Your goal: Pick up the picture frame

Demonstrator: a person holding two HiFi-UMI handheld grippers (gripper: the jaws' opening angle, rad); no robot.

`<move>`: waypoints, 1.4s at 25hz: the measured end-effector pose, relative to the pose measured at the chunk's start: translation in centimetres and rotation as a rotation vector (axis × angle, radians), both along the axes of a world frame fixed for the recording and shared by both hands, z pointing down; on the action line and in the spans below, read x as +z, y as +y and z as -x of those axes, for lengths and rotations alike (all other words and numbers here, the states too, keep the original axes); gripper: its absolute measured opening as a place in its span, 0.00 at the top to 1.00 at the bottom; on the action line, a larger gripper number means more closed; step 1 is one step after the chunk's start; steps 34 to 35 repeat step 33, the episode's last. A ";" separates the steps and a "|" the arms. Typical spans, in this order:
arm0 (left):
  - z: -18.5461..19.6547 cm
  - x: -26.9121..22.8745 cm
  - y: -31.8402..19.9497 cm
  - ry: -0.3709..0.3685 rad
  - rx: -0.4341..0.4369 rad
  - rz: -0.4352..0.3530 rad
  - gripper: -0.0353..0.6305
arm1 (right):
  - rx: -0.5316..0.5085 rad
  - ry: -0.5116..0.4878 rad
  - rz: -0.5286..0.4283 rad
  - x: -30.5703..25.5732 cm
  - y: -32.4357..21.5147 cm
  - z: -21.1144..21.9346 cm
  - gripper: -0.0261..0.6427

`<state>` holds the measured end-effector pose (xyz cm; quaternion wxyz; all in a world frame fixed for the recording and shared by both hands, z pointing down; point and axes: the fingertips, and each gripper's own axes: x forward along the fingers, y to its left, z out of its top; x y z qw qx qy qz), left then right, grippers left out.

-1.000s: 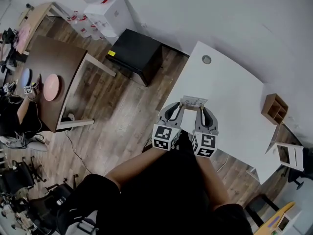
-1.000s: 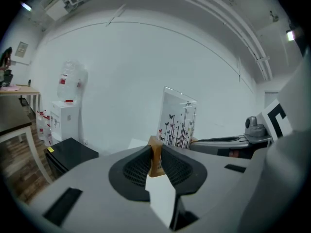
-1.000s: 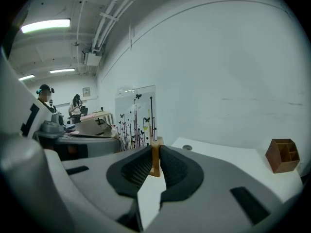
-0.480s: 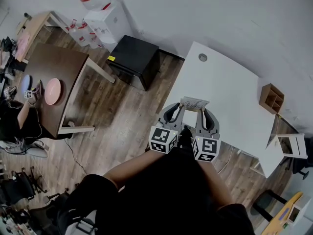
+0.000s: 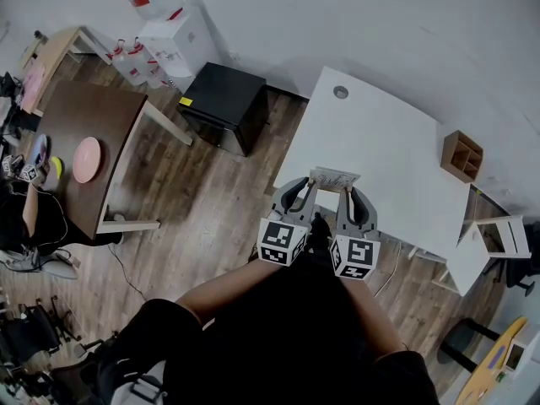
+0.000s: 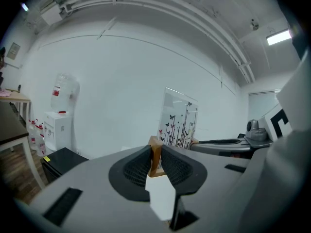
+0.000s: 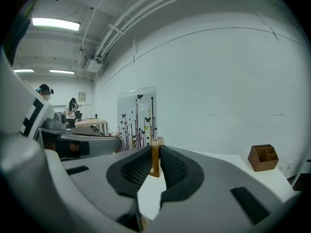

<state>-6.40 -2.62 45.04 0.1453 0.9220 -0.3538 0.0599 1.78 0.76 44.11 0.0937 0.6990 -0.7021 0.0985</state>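
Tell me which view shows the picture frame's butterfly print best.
Right gripper view, narrowly: the picture frame stands upright and large, with butterflies and stems clear. Left gripper view shows the same print, slightly narrower. Head view shows it small, from above, the print unreadable.

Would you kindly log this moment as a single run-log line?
left tongs: shut on picture frame base | right tongs: shut on same base | frame: upright, over white table

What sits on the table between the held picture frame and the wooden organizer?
Nothing: only bare white table lies between the picture frame and the wooden organizer, as the head view shows.
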 end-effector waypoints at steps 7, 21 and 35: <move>0.0 0.3 1.7 0.016 -0.008 0.002 0.84 | 0.008 0.001 -0.001 0.3 1.5 -0.1 0.86; 0.5 -0.2 2.4 0.019 -0.017 0.021 0.84 | -0.004 -0.032 0.017 0.0 2.2 0.4 0.86; -0.5 -0.6 1.7 0.022 -0.023 -0.003 0.84 | 0.004 -0.023 0.001 -0.3 1.7 -0.5 0.86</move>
